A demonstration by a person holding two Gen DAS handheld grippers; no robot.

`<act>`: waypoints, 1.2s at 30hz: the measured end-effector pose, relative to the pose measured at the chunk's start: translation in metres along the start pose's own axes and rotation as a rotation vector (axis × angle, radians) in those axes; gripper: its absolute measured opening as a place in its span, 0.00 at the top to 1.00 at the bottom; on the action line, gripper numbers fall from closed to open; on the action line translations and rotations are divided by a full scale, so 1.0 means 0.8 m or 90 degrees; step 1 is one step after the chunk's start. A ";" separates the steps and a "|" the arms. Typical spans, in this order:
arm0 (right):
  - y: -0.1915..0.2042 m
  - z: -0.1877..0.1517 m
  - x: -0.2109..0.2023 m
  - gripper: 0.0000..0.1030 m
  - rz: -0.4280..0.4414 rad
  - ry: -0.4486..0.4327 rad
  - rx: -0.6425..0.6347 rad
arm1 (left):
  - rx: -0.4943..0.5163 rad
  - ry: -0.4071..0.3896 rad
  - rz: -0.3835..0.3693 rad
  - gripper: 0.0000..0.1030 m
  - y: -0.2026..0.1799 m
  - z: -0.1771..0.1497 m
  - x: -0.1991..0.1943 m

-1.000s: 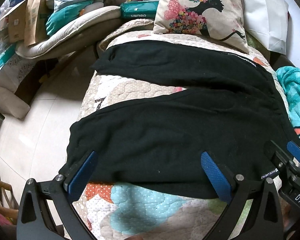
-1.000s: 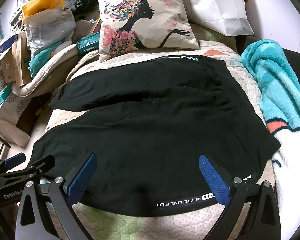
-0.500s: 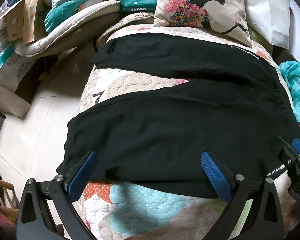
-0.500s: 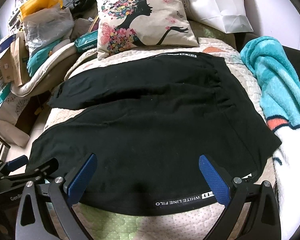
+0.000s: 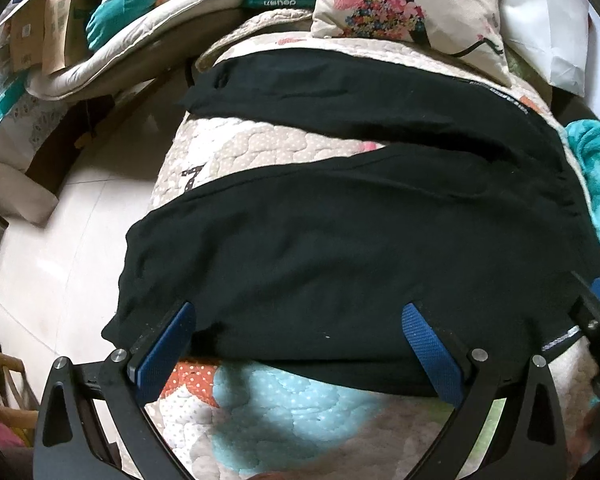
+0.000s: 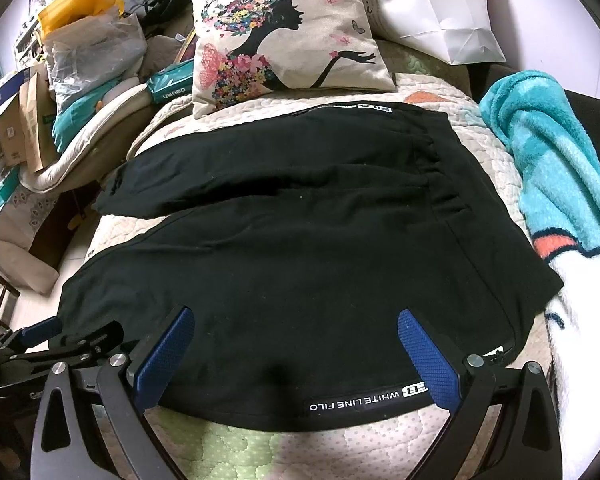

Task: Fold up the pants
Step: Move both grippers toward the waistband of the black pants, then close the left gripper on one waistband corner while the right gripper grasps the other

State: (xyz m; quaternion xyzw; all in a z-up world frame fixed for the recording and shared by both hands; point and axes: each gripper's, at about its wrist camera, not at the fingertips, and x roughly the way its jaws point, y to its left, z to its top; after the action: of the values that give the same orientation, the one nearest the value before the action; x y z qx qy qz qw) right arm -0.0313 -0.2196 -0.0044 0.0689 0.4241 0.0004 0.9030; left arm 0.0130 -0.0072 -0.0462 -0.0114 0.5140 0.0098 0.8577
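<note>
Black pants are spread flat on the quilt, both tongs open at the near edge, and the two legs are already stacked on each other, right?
Not stacked. The right wrist view shows the black pants with legs splayed apart, bare quilt between them. Both the left tongs and right tongs are open at the near edge.

One pair of black cotton pants with two legs. One cream square cushion printed with a flower-haired woman. One turquoise fleece blanket. One white paper bag. One pastel quilted bedcover. Two black tongs with blue pads: left, right.
</note>
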 end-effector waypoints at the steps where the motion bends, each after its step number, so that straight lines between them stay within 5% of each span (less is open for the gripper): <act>1: 0.000 0.000 0.000 0.00 0.000 -0.001 0.000 | 0.003 0.003 0.006 0.00 0.000 0.000 0.003; 9: -0.002 0.000 0.000 0.00 0.000 -0.004 -0.002 | 0.026 0.006 0.026 0.00 -0.007 -0.011 0.020; 21: -0.003 0.001 0.000 0.00 -0.008 -0.006 -0.005 | 0.021 0.026 -0.013 0.00 0.001 -0.017 0.018; 22: -0.002 0.001 -0.001 0.00 -0.008 -0.007 -0.005 | 0.017 0.025 -0.025 0.04 0.003 -0.015 0.015; 26: -0.002 0.011 -0.008 0.00 -0.004 -0.010 -0.010 | -0.006 0.020 -0.092 0.45 0.014 0.000 -0.009; 30: -0.001 0.037 -0.032 0.00 0.024 0.017 -0.025 | -0.062 0.004 -0.166 0.48 0.045 0.035 -0.051; 36: -0.017 0.122 -0.040 0.00 0.096 0.064 -0.085 | 0.010 -0.047 -0.107 0.37 0.068 0.117 -0.074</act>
State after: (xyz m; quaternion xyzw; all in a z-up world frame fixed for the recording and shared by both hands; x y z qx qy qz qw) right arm 0.0226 -0.2468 0.0799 0.0399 0.4615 0.1001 0.8805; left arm 0.0660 0.0498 0.0501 -0.0474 0.4793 -0.0661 0.8739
